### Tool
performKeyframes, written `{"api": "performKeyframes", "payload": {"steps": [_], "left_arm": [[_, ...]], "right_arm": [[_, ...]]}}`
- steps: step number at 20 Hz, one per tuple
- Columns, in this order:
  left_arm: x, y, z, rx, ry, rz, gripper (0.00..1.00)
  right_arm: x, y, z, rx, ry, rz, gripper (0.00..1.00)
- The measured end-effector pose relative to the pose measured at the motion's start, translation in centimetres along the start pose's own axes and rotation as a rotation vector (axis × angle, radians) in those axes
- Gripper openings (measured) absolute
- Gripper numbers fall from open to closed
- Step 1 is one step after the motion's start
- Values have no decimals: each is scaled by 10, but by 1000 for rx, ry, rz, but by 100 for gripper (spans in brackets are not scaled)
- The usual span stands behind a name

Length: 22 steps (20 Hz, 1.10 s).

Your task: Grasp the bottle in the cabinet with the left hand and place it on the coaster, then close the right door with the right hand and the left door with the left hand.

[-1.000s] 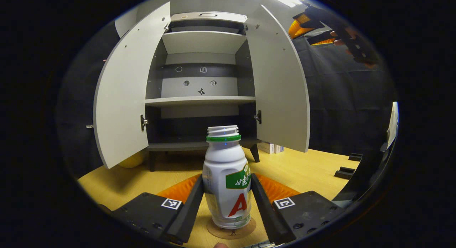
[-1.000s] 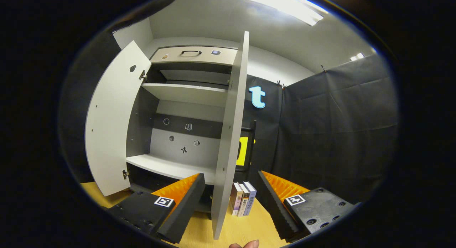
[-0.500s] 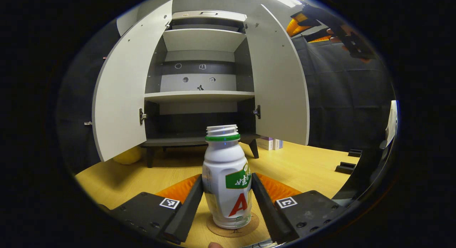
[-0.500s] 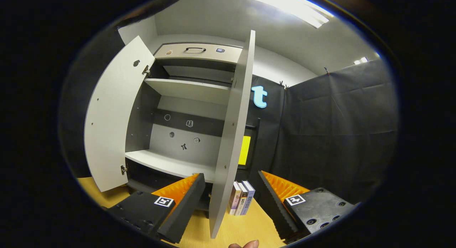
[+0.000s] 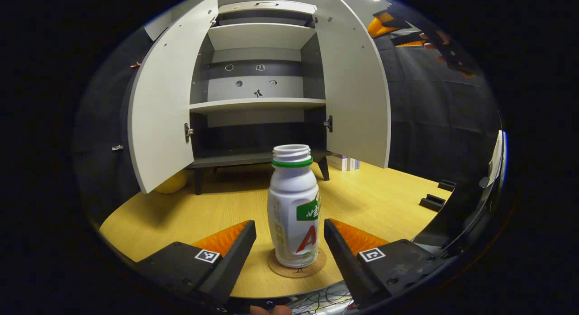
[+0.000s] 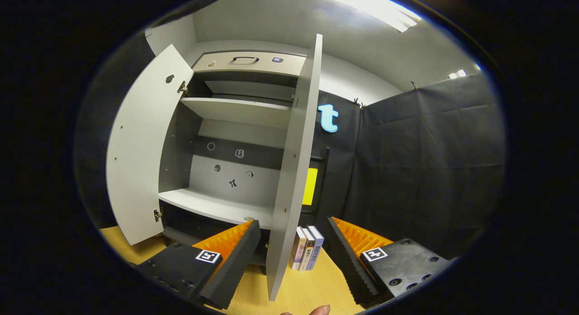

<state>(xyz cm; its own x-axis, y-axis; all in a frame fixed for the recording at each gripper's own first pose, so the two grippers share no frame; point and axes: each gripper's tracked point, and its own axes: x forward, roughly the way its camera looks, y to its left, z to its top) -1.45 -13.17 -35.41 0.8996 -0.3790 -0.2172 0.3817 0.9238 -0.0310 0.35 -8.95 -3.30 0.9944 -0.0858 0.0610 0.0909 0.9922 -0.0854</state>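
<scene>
A white bottle with a green neck ring stands upright on a round cork coaster on the wooden table. My left gripper is open, its fingers apart from the bottle on both sides. Behind the bottle the grey cabinet has both doors open: the left door and the right door. In the right gripper view my right gripper is open, and the right door's edge stands between its fingers. From the left gripper view the right gripper shows high up beside the right door, held by a hand.
Several books stand on the table behind the right door. A yellow object lies under the left door. Black blocks sit at the table's right edge. Cables lie at the table's near edge.
My left gripper has opened and let go of the bottle, which now stands on the coaster, and has drawn back. The right gripper has barely moved.
</scene>
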Motion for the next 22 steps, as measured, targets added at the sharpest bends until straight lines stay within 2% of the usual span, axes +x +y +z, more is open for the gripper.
{"api": "performKeyframes", "payload": {"steps": [3, 6, 10, 13, 17, 20, 22], "left_arm": [[-36, 11, 50, -20, -15, 7, 96], [-62, 43, 121, 31, -74, 88, 96], [-80, 72, 203, 0, -138, 149, 95], [-88, 98, 246, 9, -147, 226, 95], [-92, 119, 287, -6, -161, 284, 95], [-90, 134, 300, -63, -144, 311, 95], [-87, 144, 307, -78, -158, 331, 95]], "right_arm": [[0, 5, -2, 91, 39, 22, 97], [2, 4, 6, 112, 30, 7, 97], [0, 12, 24, 98, 6, 32, 97], [-3, 18, 33, 114, 15, 64, 97], [-7, 15, 43, 145, 5, 66, 97], [-10, 12, 49, 138, 12, 92, 97], [-8, -1, 53, 107, 20, 76, 97]]}}
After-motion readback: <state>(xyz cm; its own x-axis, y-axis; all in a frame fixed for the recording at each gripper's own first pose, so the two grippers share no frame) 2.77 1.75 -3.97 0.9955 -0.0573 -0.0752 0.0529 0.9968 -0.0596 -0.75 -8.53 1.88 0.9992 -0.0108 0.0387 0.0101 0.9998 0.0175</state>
